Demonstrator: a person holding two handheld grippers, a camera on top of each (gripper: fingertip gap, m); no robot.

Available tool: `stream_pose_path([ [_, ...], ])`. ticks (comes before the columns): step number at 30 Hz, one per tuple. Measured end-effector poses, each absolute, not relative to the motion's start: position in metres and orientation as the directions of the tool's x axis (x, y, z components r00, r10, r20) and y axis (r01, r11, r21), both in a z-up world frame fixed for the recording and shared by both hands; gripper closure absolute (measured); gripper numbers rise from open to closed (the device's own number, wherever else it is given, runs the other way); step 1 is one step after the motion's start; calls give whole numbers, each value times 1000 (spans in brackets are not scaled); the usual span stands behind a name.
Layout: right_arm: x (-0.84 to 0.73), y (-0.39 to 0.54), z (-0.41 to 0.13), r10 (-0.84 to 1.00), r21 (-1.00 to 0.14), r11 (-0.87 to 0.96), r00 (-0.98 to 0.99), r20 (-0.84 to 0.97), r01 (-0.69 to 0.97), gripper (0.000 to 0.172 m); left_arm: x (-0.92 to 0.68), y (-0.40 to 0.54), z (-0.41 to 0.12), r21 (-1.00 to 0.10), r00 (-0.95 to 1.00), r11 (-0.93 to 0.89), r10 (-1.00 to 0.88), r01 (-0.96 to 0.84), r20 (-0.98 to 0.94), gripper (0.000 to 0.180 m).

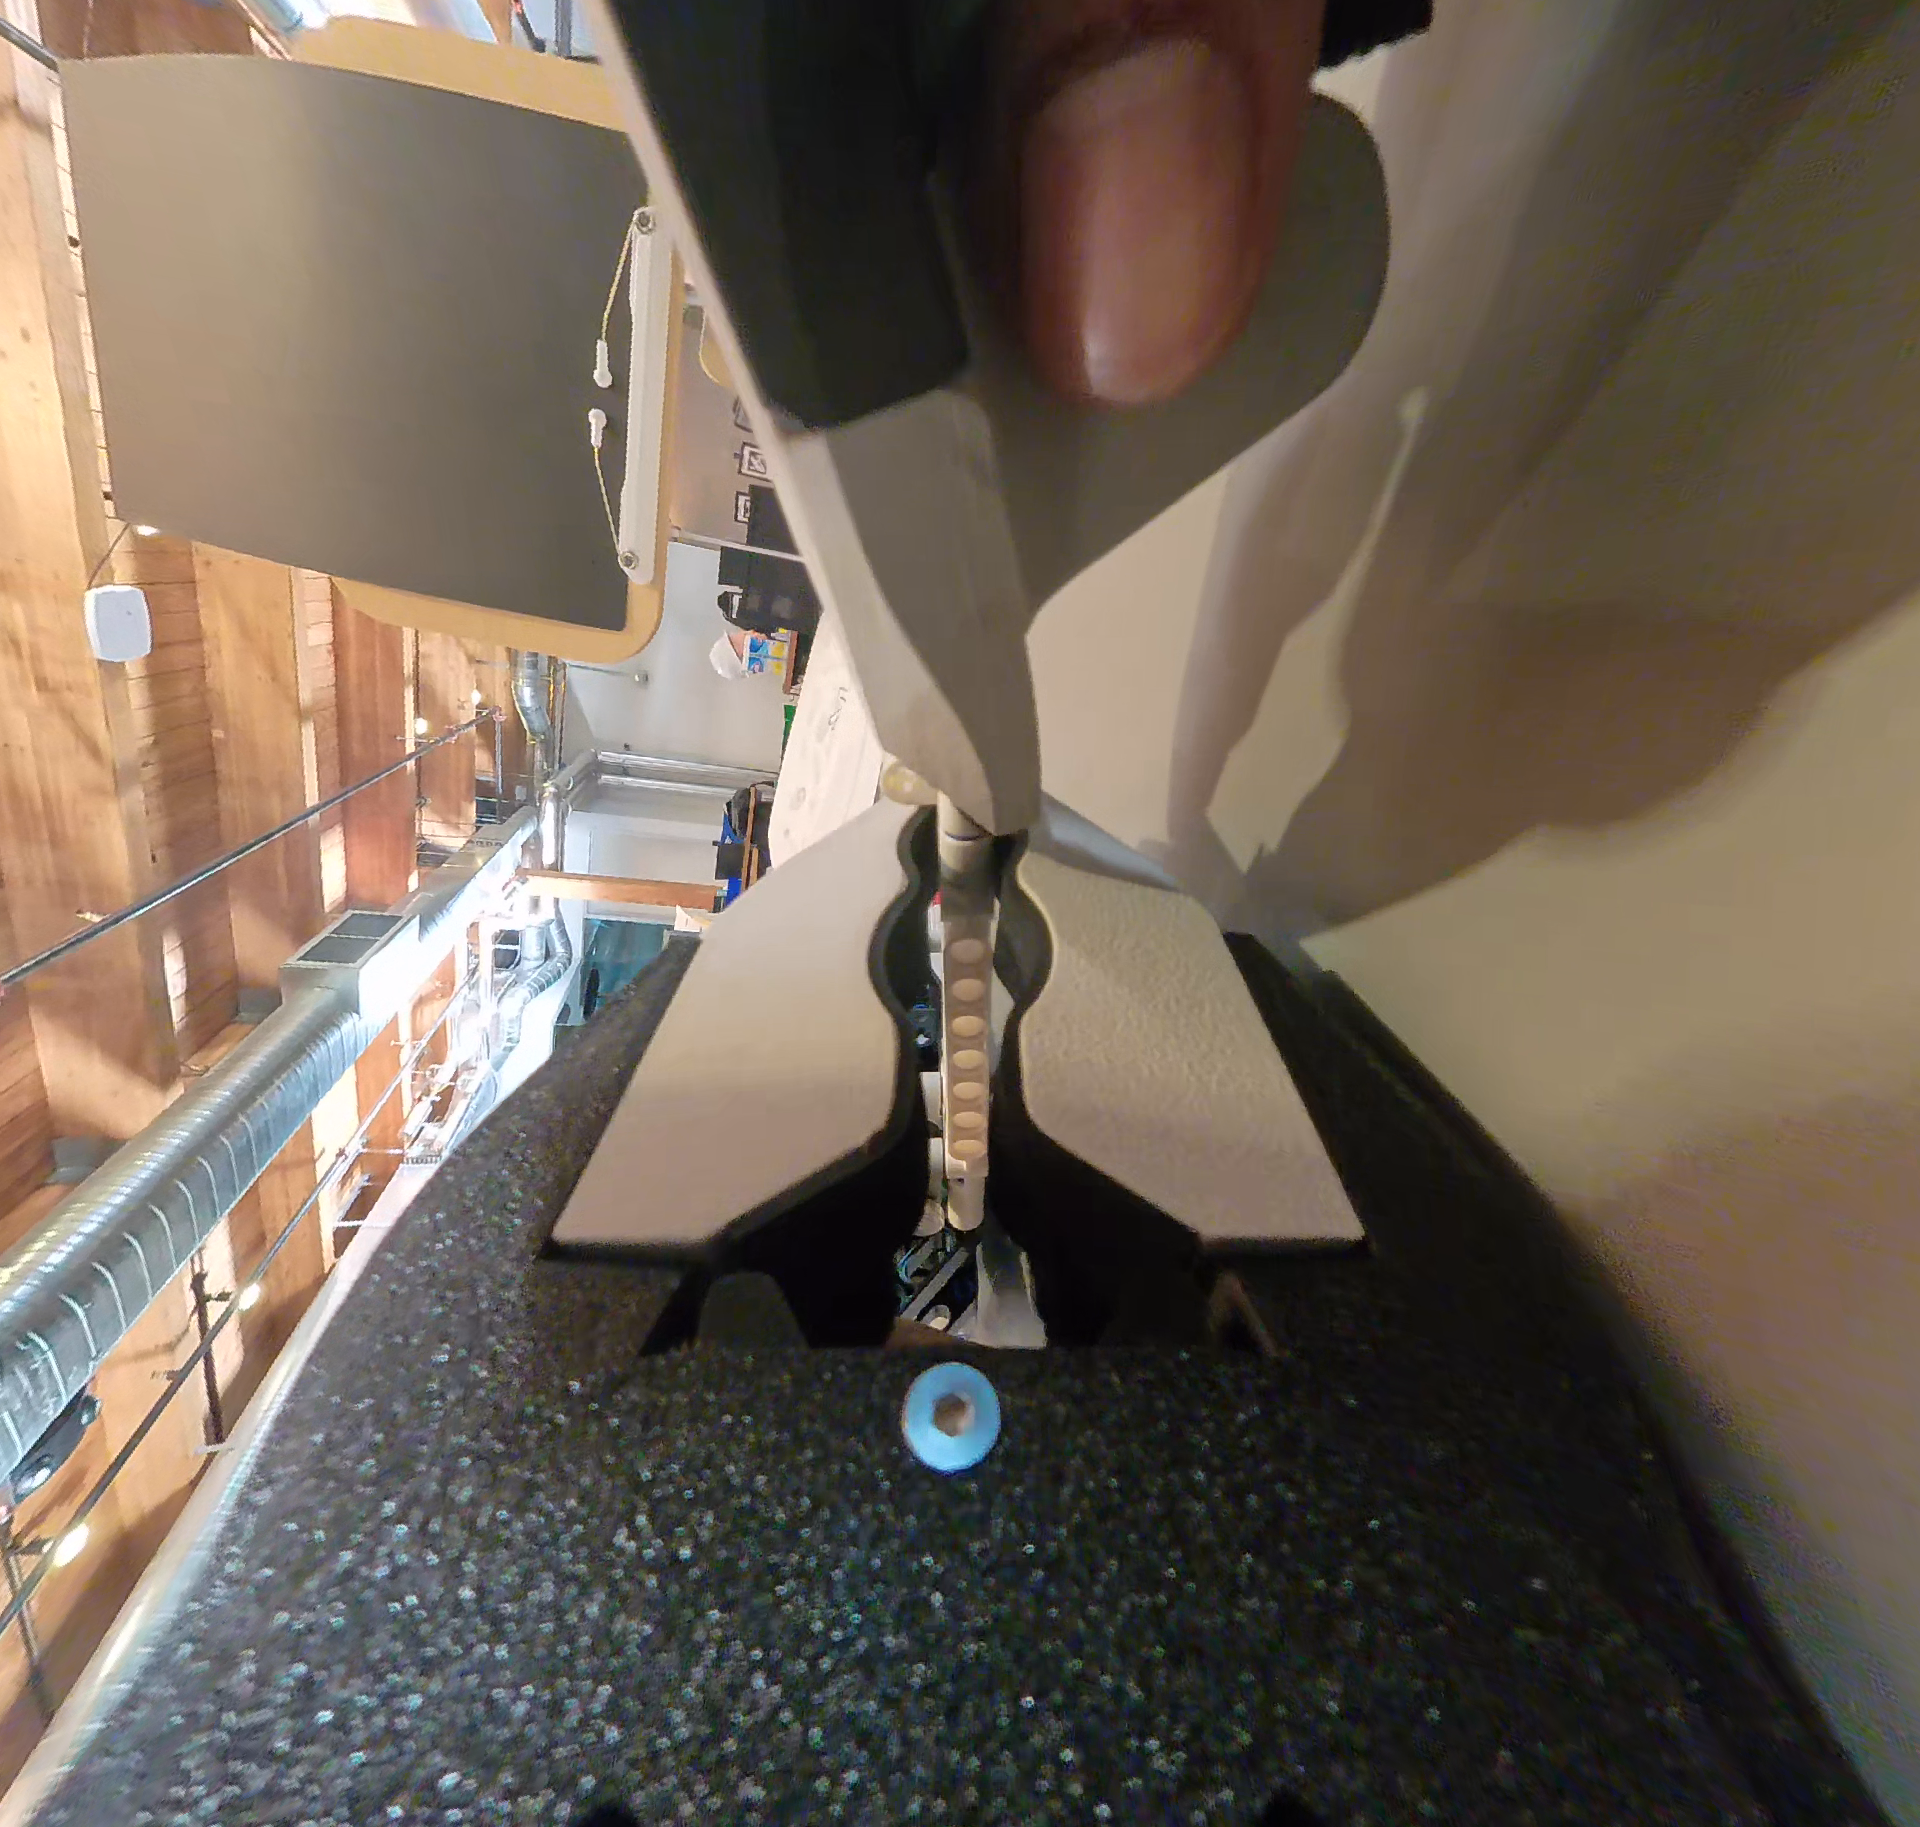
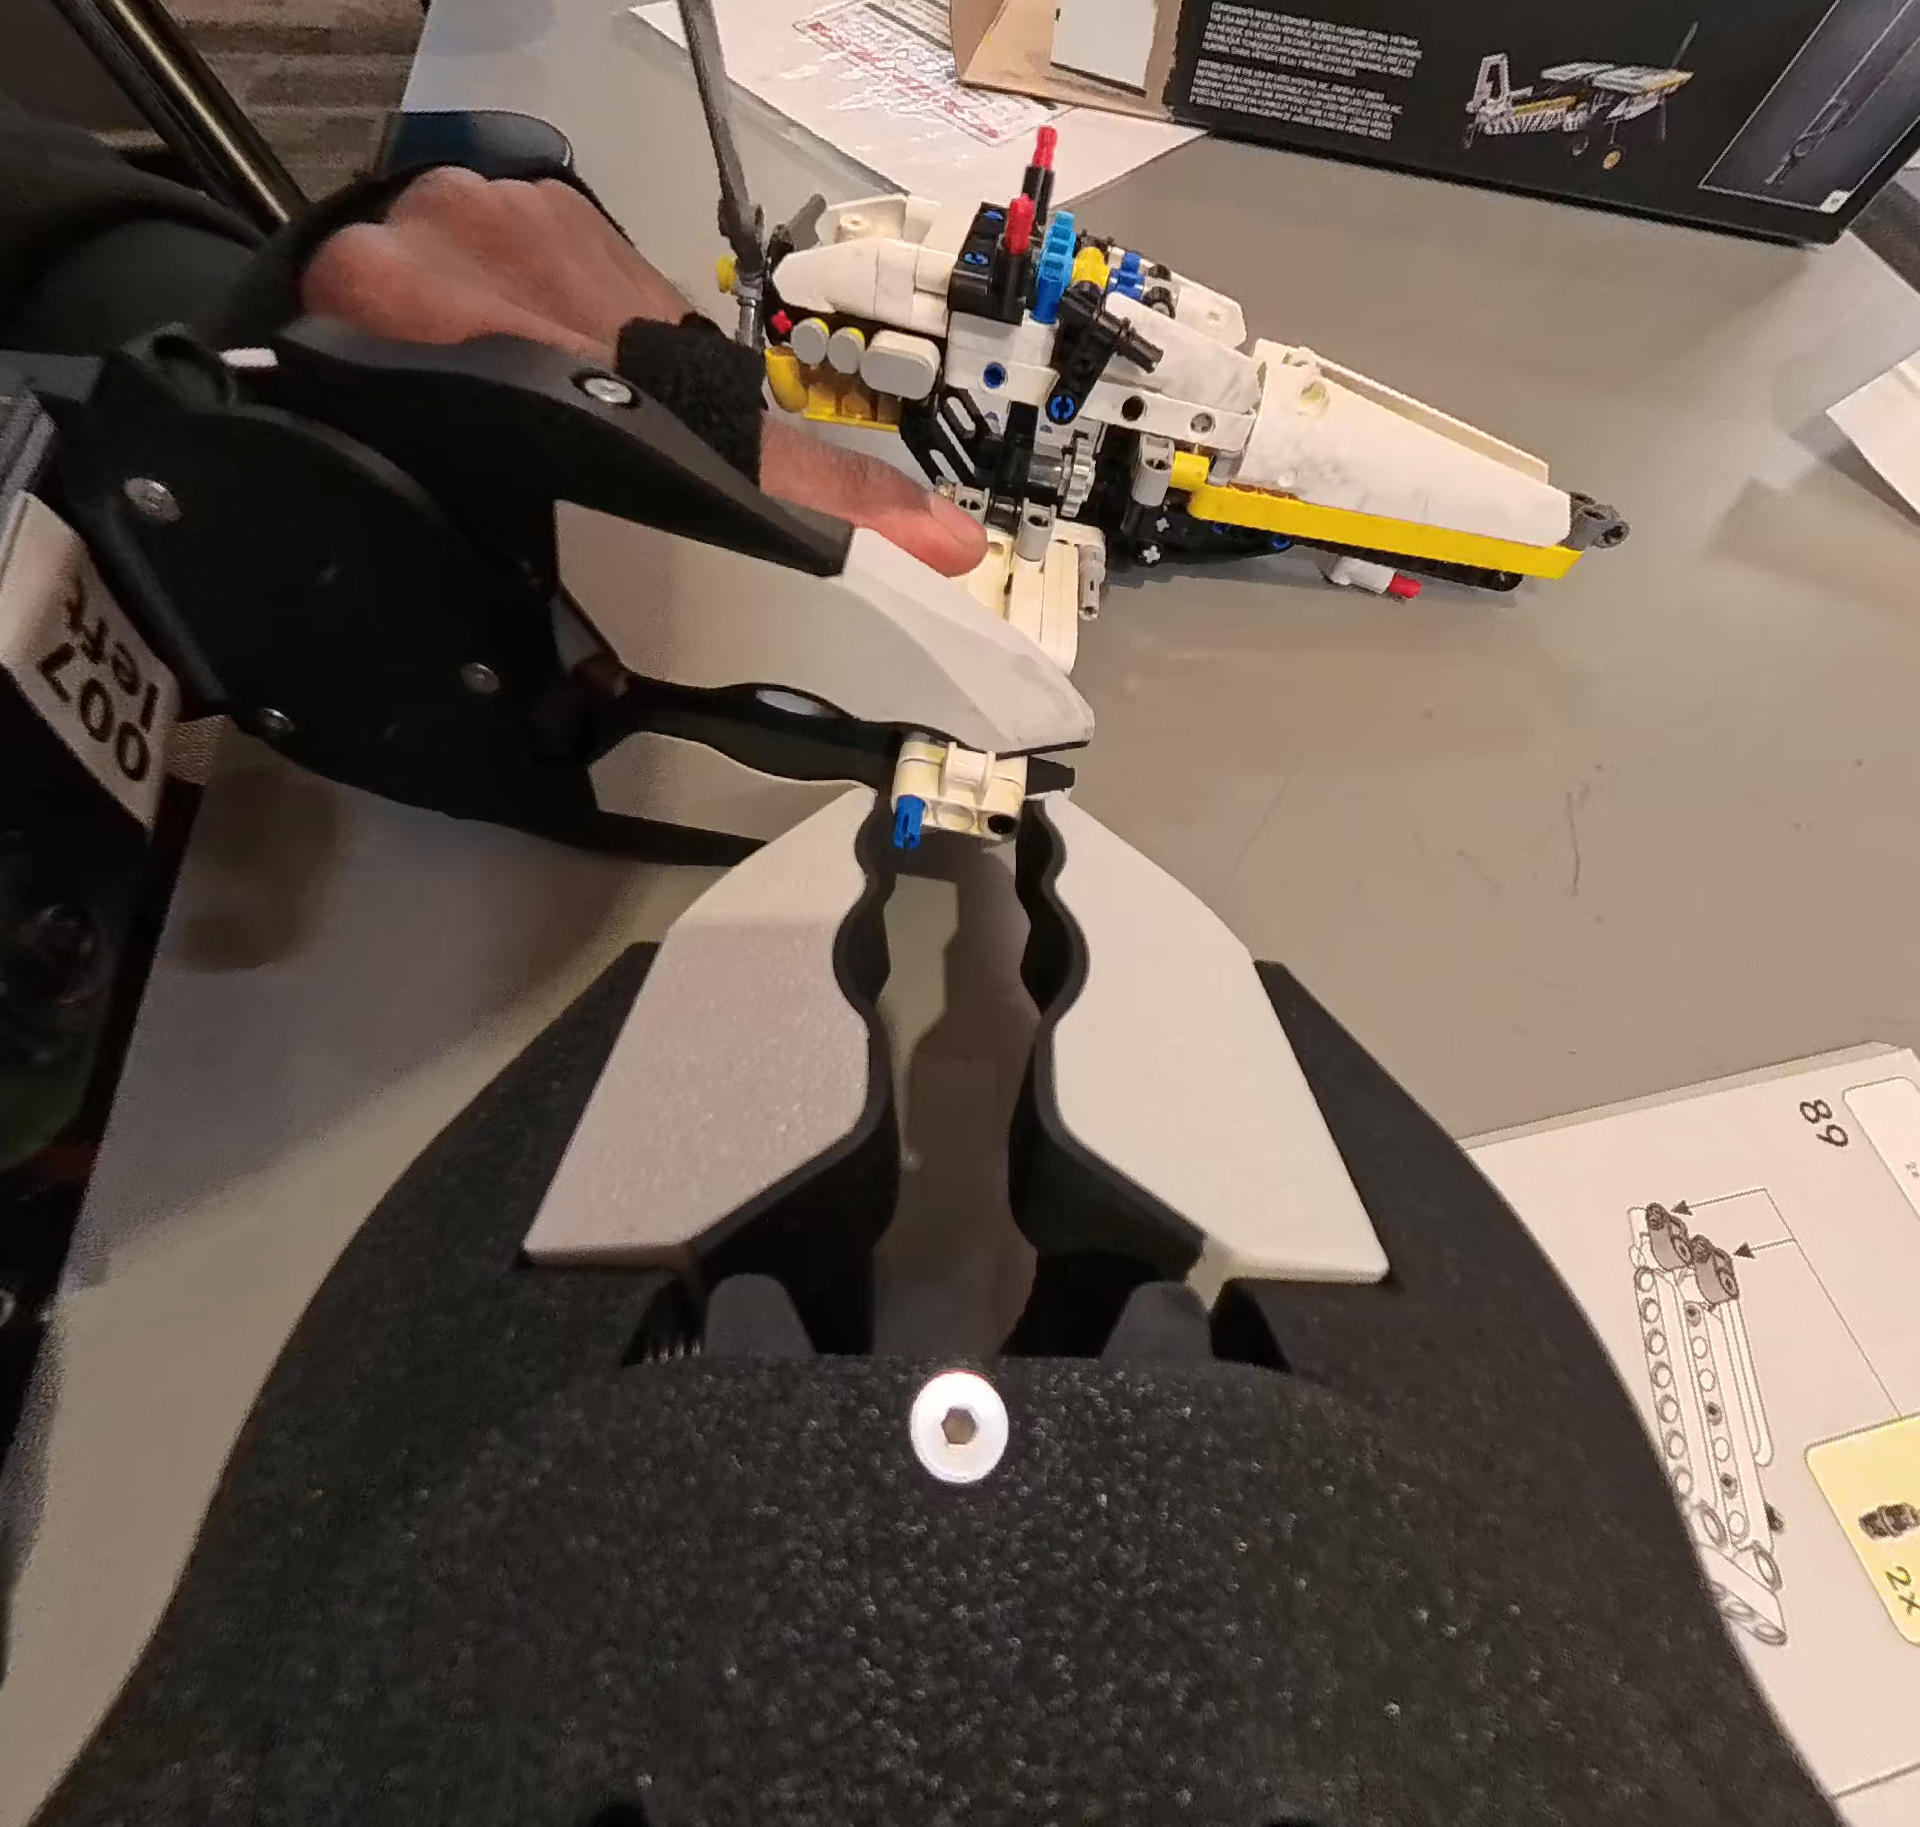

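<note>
Left wrist view: camera tipped up toward a wooden ceiling with a ribbed duct (image 1: 156, 1185). Left gripper (image 1: 961, 847) fingers nearly together, pinching a white beam piece (image 1: 968, 1029) edge-on, row of round holes facing the lens, pads pressed on both sides. Far end of the piece sticking out past the tips. Grey finger (image 1: 935, 634) of the right gripper coming down onto that far end, a person's fingertip (image 1: 1132, 219) resting on its back. Actual contact there too blurred to call.

Right wrist view: right gripper (image 2: 951, 827) fingers part-spread, tips flanking the free end of the same white piece. Pads pressing or just beside it: cannot tell. Blue pin (image 2: 904, 827) poking out of the piece beside the left-hand tip. Left gripper entering from the left, gloved hand (image 2: 499, 260) on it, piece clamped between its upper and lower finger, held above the grey surface (image 2: 1351, 790).

Partly built white-yellow-black model plane (image 2: 1091, 395) lying on the surface beyond, well apart from the held piece. Piece not joined to the plane. Open instruction booklet (image 2: 1714, 1362) at lower right, dark product box (image 2: 1558, 32) at the back.
</note>
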State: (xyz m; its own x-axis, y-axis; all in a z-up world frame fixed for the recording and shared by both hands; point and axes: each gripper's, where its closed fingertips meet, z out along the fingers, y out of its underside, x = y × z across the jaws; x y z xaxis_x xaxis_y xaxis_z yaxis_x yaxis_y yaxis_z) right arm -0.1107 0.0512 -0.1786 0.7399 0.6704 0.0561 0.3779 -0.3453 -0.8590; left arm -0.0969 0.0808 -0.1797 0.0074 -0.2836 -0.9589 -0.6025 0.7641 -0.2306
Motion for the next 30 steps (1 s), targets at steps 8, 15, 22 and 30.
stream_pose_path([
  [8,-83,44,-178,612,-852,-318,776,151,416,149,-116,120,-183,-302,72,624,-366,-721,-928,170],
  [15,-76,40,-179,615,-856,-343,782,107,387,149,-110,119,-182,-302,75,635,-357,-711,-931,170],
  [22,-74,39,-177,620,-864,-344,780,86,369,149,-109,115,-194,-310,-83,605,-532,-734,-843,146],
  [30,-66,36,-170,633,-858,-196,729,259,475,148,-108,84,-182,-590,-110,520,-800,-618,-590,132],
])
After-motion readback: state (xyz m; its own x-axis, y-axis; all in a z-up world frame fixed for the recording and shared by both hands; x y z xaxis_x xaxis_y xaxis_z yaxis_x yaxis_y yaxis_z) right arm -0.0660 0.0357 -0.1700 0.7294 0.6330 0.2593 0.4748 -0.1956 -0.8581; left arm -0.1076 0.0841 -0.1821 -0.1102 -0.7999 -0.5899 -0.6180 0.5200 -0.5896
